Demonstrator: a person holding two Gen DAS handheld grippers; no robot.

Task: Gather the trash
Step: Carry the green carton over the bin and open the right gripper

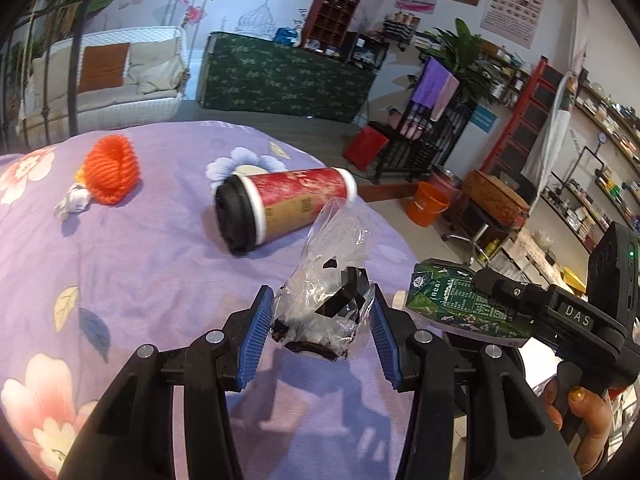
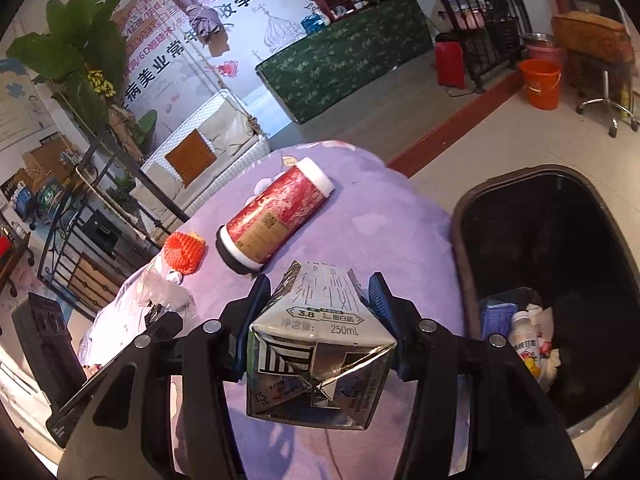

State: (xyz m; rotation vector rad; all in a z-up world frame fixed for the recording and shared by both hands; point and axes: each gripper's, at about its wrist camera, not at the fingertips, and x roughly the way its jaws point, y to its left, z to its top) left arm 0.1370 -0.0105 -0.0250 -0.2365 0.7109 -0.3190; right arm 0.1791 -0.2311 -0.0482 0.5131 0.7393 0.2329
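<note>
My left gripper is shut on a clear plastic bag with dark bits inside, held just above the purple flowered cloth. My right gripper is shut on a green and silver 250 mL milk carton, also seen in the left wrist view. A red cylindrical can with a black lid lies on its side on the cloth, ahead of both grippers; it shows in the right wrist view too. An orange foam net and a crumpled wrapper lie at the far left.
A dark trash bin stands on the floor right of the table, holding a small bottle and paper scraps. An orange bucket, a black metal rack and a green-clothed counter stand farther back.
</note>
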